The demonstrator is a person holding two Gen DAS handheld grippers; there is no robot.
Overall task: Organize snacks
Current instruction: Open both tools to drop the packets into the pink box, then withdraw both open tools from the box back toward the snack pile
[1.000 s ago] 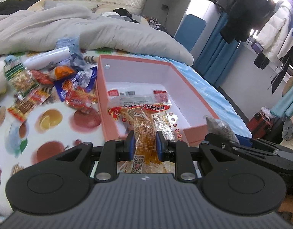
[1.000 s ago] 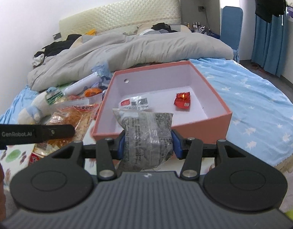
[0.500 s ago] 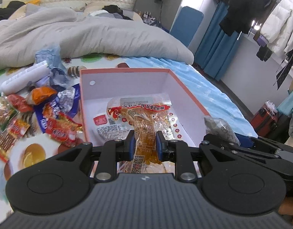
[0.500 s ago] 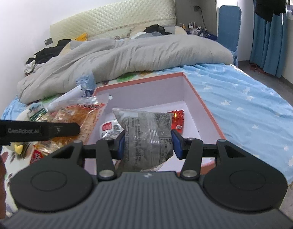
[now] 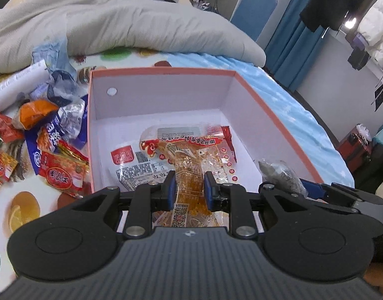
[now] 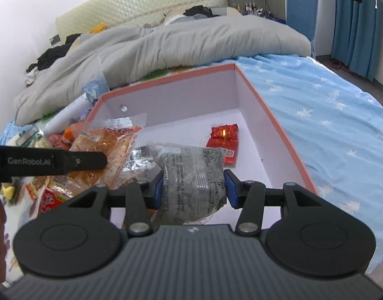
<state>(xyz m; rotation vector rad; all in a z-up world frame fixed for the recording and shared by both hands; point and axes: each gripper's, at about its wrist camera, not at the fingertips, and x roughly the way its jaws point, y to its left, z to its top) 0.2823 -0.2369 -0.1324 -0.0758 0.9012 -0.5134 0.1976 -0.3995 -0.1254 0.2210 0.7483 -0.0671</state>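
Snacks fill both grippers above a pink box (image 5: 273, 115) that sits on the bed (image 6: 328, 105). The left gripper (image 5: 190, 187) has its fingers (image 5: 172, 187) clamped on a clear orange packet (image 5: 189, 165), which sticks out ahead of them over the box floor. Under that packet, just beyond the fingers, a white packet (image 5: 131, 165) lies inside the box. The right gripper (image 6: 193, 187) has its fingers (image 6: 230, 187) pressed against both sides of a grey packet (image 6: 191, 172). Ahead of these fingers and a little to the right, a small red packet (image 6: 222, 140) lies on the box floor. Left of the left fingers, outside the box wall, a heap of loose snacks (image 5: 49, 140) covers the bed, with a grey duvet (image 5: 131, 22) beyond the box.
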